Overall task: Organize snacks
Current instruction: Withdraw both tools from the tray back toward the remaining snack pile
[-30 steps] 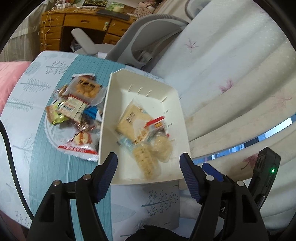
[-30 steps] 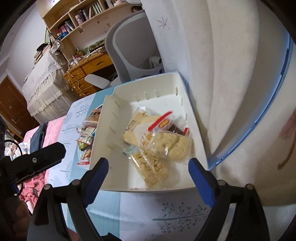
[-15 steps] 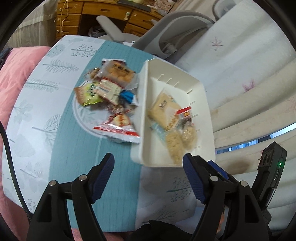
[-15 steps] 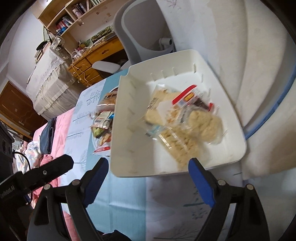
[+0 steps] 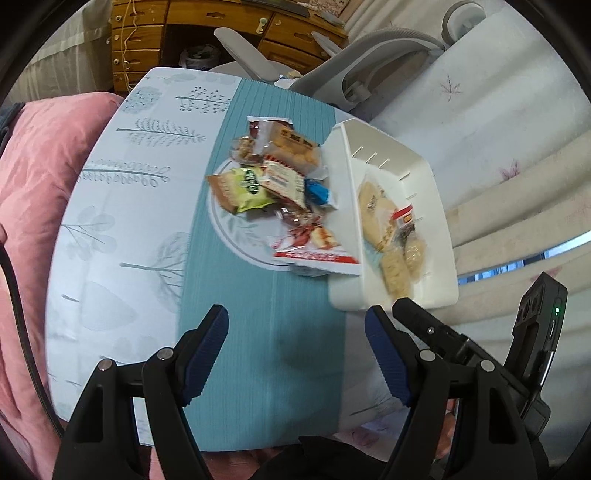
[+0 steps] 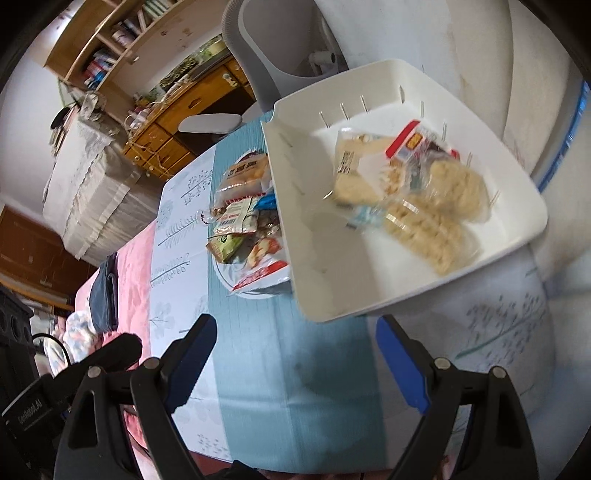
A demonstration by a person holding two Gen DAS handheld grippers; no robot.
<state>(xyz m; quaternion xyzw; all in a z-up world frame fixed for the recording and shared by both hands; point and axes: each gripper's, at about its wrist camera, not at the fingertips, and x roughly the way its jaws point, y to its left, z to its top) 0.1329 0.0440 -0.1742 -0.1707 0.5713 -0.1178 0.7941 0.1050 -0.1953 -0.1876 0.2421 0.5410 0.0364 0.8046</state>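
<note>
Grippers, left and right, both spread and empty; approach plate snacks squarely before transfer to white tray.

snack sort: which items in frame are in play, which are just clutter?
In play:
- white bin, some snack packs already inside
- plate piled with loose snack packs
- green snack pack
- red-and-white wrapper
- left gripper and right gripper, both open, empty

Clutter:
- office chair
- wooden desk
- pink blanket
</note>
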